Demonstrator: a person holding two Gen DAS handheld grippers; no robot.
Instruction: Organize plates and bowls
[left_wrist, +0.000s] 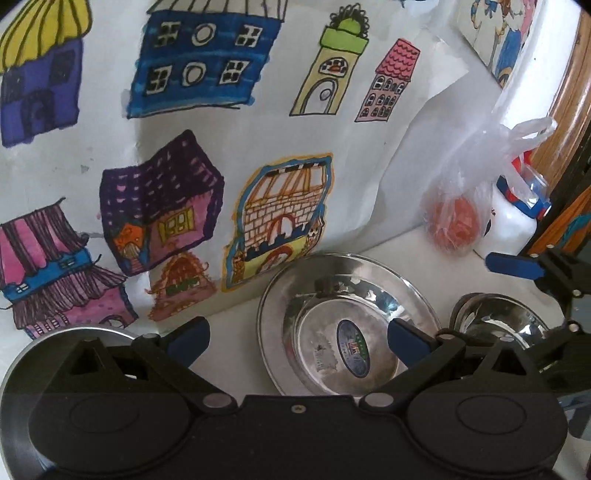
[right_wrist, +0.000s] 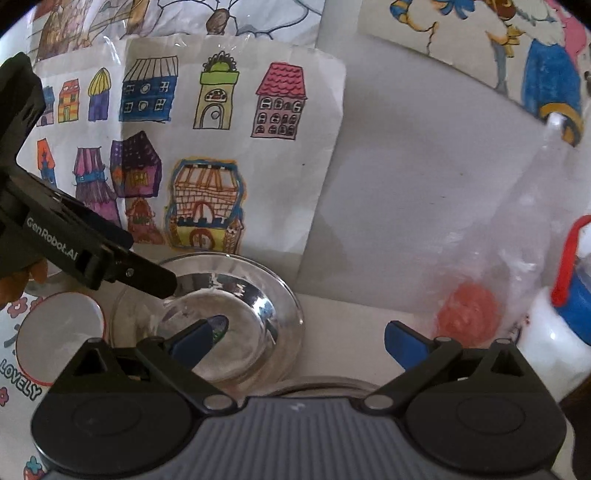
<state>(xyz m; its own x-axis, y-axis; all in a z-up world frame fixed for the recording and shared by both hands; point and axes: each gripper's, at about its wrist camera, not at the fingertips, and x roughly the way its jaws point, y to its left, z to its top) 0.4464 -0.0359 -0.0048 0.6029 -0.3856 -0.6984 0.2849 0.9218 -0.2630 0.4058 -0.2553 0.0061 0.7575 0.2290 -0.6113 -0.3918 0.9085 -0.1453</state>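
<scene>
From the left wrist we find the left gripper with fingers spread wide and empty, hovering over a steel bowl nested in a steel plate at our five o'clock, a second steel bowl just beside at three o'clock under the right gripper. From the right wrist, the right gripper's fingers also stand apart, empty, the nested bowl at nine o'clock. We judge a pick is pending; next calls for closing on one rim.
</scene>
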